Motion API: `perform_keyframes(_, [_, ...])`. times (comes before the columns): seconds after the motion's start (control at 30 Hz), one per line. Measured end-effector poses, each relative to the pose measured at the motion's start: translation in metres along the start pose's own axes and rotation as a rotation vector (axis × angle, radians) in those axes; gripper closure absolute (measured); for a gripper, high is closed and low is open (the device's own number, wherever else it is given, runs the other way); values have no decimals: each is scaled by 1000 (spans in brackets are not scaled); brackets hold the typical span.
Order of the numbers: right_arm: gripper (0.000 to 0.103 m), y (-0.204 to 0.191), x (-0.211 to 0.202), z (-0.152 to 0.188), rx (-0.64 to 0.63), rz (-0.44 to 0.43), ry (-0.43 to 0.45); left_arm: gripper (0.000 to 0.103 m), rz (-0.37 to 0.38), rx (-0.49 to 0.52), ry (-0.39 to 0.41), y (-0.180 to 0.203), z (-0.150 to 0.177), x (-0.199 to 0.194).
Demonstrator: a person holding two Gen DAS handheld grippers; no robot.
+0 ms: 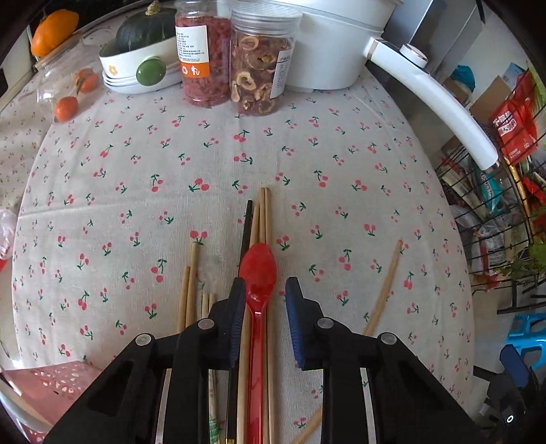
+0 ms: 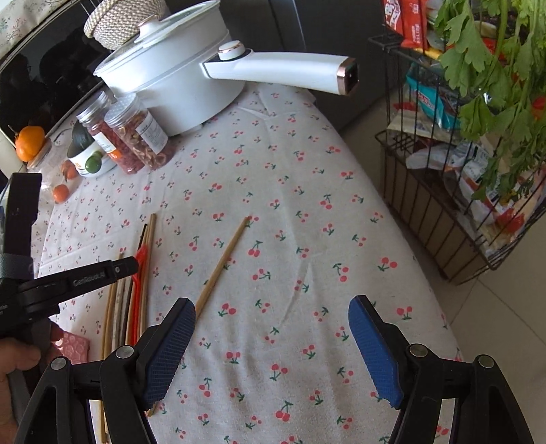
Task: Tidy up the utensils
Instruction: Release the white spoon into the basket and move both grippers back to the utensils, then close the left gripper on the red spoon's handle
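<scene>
Red spoon [image 1: 257, 273]: handle runs off bottom edge, far end unseen. Contact between pads and spoon not resolvable. Chopsticks [image 1: 262, 218] partly hidden under left gripper [image 1: 265, 290]. Pink perforated item [image 1: 51, 379] cropped at lower-left corner, identity unclear. Jar labels [image 1: 192, 44] too small to read.

Cloth-covered bench [image 1: 307, 164]: off-white fabric printed with small red cherries on green stems. Glossy translucent red plastic spoon [image 1: 257, 273], lying on pale tan wooden chopsticks [image 1: 265, 211] beside one black chopstick [image 1: 246, 225]; a further tan chopstick [image 2: 223, 263] lies on the cherry print. Left tongs [image 1: 262, 297] and right tongs [image 2: 271, 345]: black frames with blue textured pads. White long-handled pot [image 2: 177, 88], its handle tipped copper-brown. Clear jar of red dried fruit [image 1: 201, 51] with a white and orange label; clear jar of brown dried slices [image 1: 259, 65]. Dark green squash [image 1: 146, 27] in a white bowl [image 1: 126, 66] bearing an orange flower motif; orange tangerines [image 1: 66, 107]. Pink perforated basket [image 1: 54, 379].
</scene>
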State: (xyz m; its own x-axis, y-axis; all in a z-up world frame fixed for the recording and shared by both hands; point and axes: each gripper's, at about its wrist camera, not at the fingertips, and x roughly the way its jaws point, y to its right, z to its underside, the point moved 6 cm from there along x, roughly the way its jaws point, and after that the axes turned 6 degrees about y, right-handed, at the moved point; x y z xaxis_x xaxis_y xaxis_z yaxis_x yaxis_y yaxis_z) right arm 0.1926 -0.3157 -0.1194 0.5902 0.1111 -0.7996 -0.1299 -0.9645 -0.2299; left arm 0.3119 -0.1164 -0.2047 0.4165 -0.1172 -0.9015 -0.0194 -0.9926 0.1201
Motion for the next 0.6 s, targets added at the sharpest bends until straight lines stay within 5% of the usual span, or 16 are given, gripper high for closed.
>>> perform_keyframes(0.33, [25,-17,18,-1,-14,-13,-32,78,-19,-38,-35,-8,-10,21])
perform_keyframes(0.4, [25,-18,21,-1,-14,-11,-36,103,-27,-9,-9,-6,-11,14])
perform_keyframes(0.6, [25,-13,29,0,4,6,-55,103,-9,63,-5,0,-3,-5])
